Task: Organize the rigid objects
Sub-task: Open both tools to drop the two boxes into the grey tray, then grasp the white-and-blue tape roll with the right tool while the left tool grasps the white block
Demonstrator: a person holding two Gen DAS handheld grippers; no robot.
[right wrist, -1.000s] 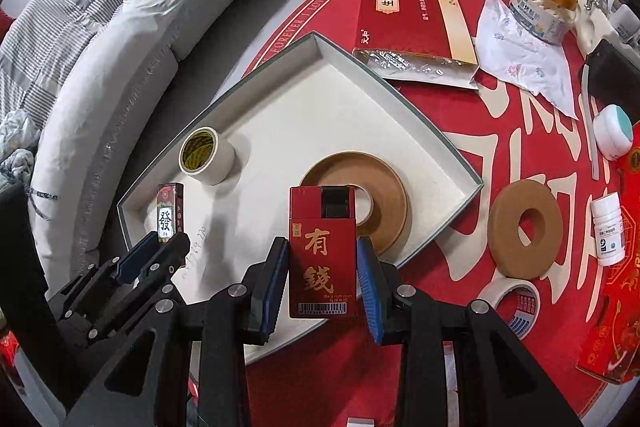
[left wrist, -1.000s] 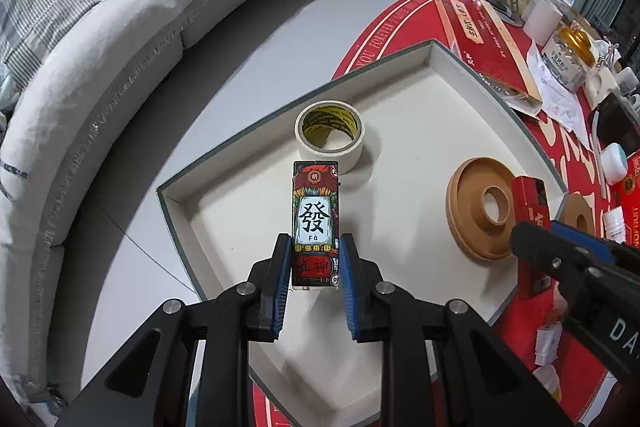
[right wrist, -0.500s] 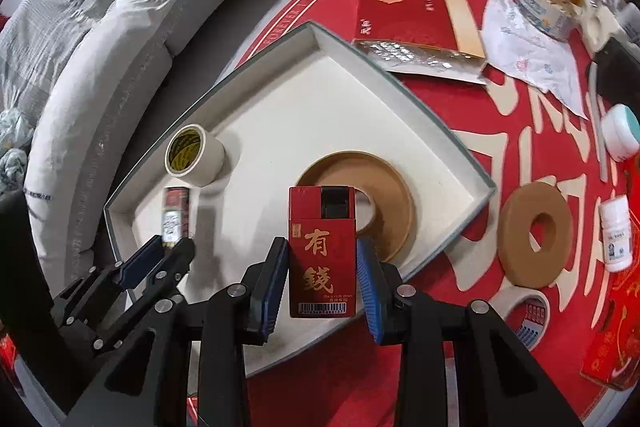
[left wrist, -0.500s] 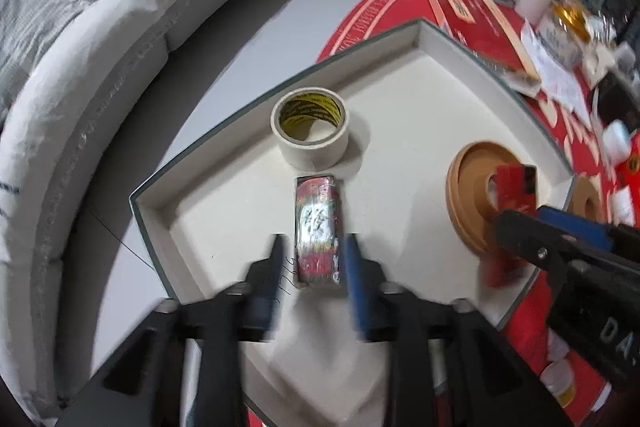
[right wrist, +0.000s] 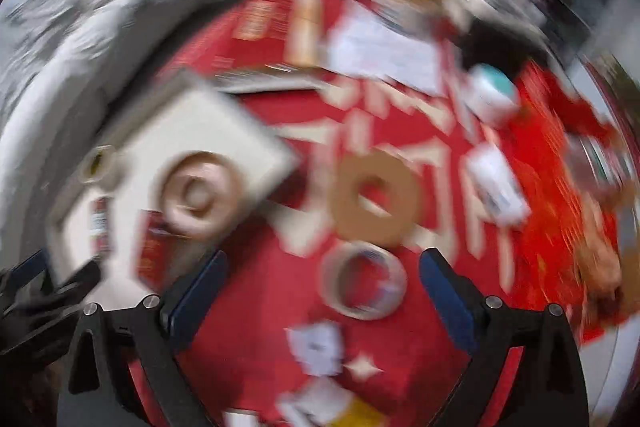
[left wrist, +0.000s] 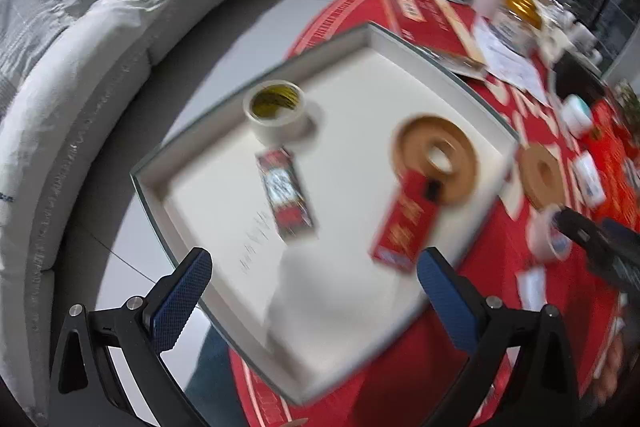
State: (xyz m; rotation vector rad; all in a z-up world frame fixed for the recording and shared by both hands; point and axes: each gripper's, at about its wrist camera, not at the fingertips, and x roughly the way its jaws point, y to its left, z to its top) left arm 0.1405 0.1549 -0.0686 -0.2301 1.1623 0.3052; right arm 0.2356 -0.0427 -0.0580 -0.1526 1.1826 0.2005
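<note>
Honestly both views are smeared, right wrist worst. My left claw (left wrist: pixel 312 267) is spread wide, nothing between its fingers, hanging over the near edge of the white tray (left wrist: pixel 440 67). Inside the tray: patterned box (left wrist: pixel 286 195) lying flat near centre, tape roll (left wrist: pixel 276 111) at its 12 o'clock, red box (left wrist: pixel 406 227) at its 3 o'clock overlapping the brown ring (left wrist: pixel 404 143); print unreadable. My right claw (right wrist: pixel 322 265) is spread too, empty, over the red desk (right wrist: pixel 256 307), a clear tape ring (right wrist: pixel 362 283) between its fingers' line, a cardboard ring (right wrist: pixel 344 203) at 12 o'clock. Far clutter is indistinct.
</note>
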